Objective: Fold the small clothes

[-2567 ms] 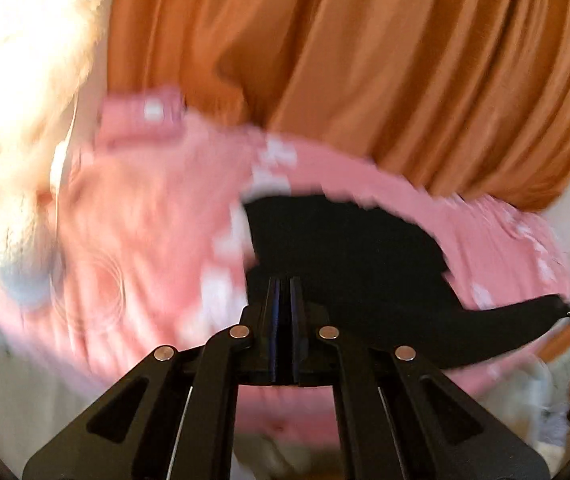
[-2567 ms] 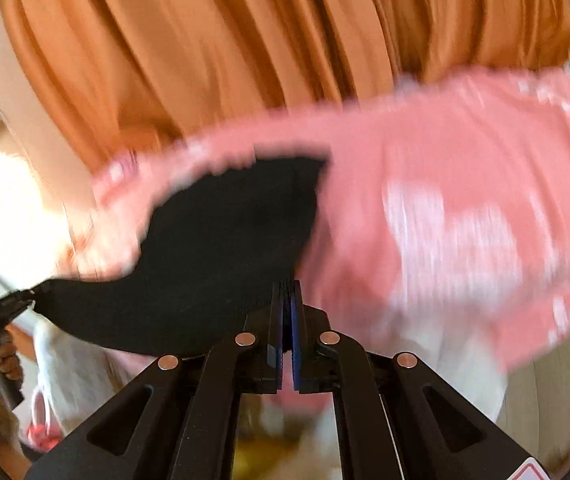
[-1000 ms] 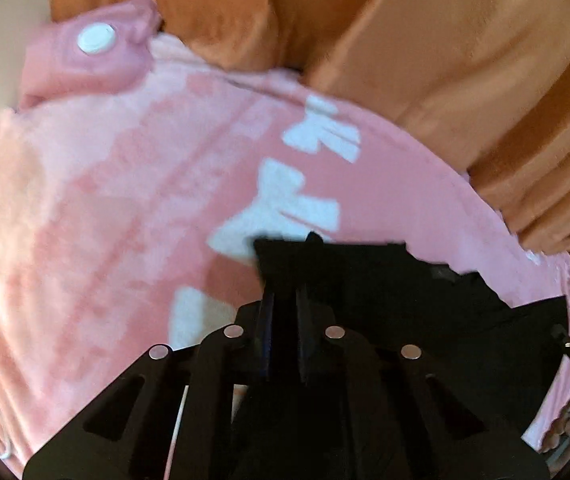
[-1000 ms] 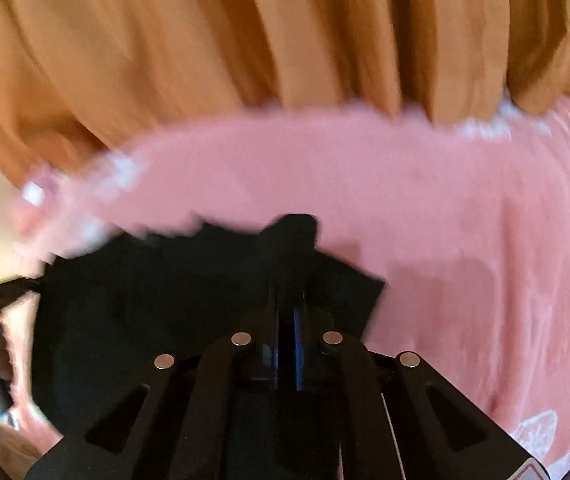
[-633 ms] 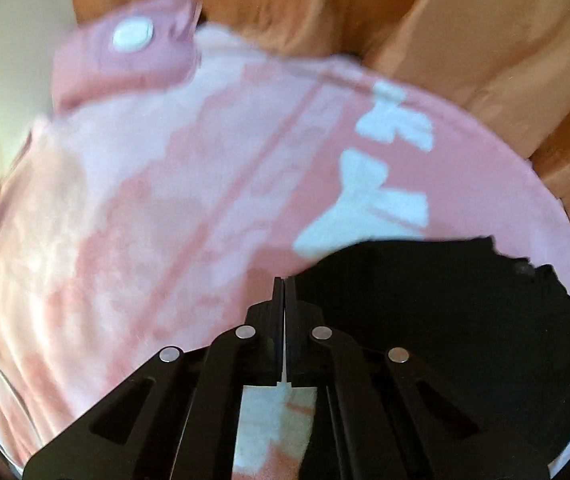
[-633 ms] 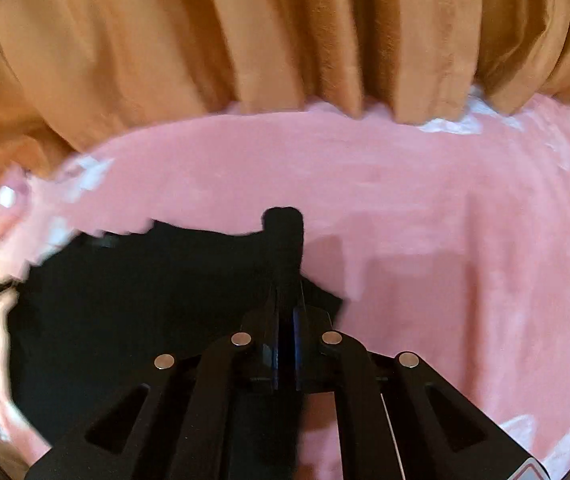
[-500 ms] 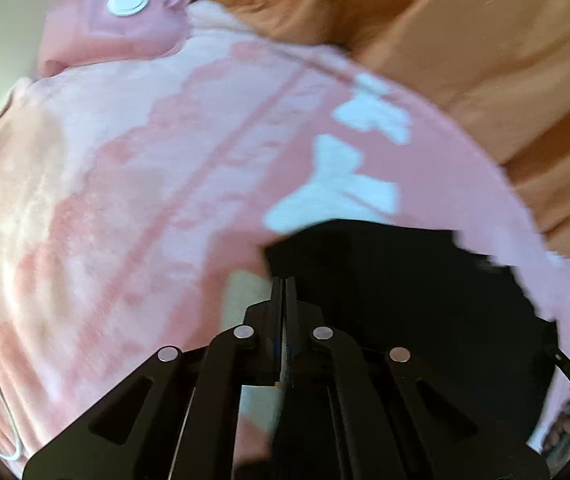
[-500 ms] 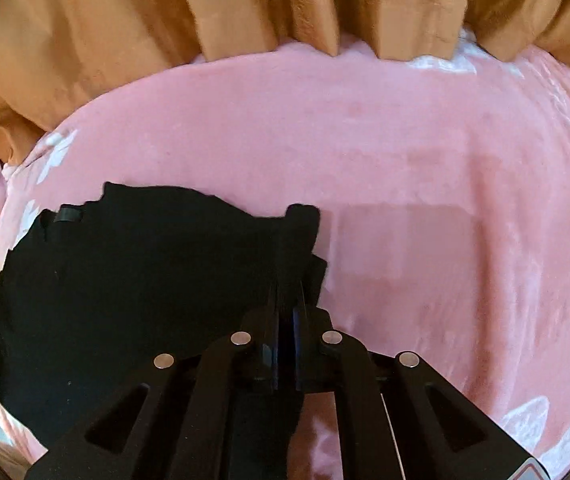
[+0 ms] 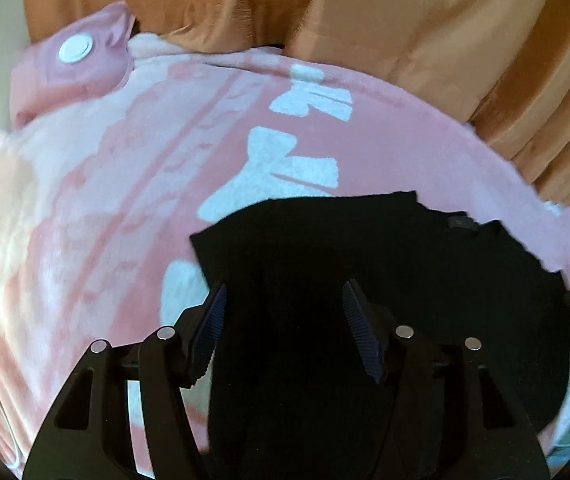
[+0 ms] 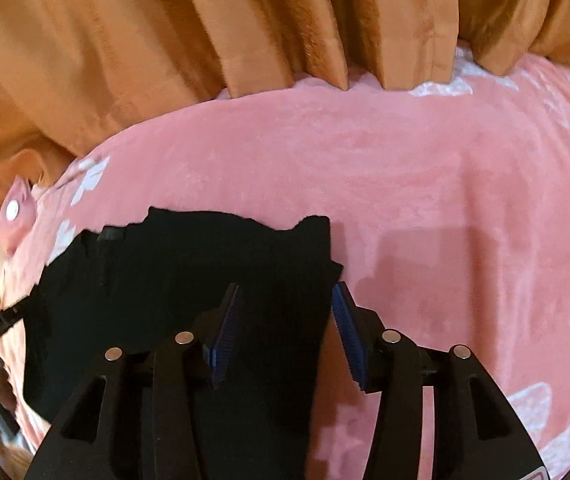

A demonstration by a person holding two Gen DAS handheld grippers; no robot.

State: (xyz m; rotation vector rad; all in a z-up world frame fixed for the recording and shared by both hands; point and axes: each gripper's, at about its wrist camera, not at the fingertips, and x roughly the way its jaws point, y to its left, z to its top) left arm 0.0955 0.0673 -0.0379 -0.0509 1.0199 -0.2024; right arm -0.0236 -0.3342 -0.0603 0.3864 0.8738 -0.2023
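Observation:
A small black garment [image 9: 365,264] lies spread flat on a pink blanket [image 9: 85,220]. My left gripper [image 9: 283,294] is open just above the garment's left part, its fingers apart and holding nothing. In the right wrist view the same black garment [image 10: 189,280] lies at the lower left on the pink blanket [image 10: 445,200]. My right gripper [image 10: 285,296] is open over the garment's right edge, empty. The other gripper's tip shows at each view's side edge.
Orange curtains [image 9: 405,40] hang along the far edge of the blanket and also show in the right wrist view [image 10: 205,32]. A pink pouch with a white button [image 9: 73,64] lies at the blanket's far left corner.
Both grippers were shut on the black garment, carried it down onto the blanket, and have now opened and let it go. The garment lies flat.

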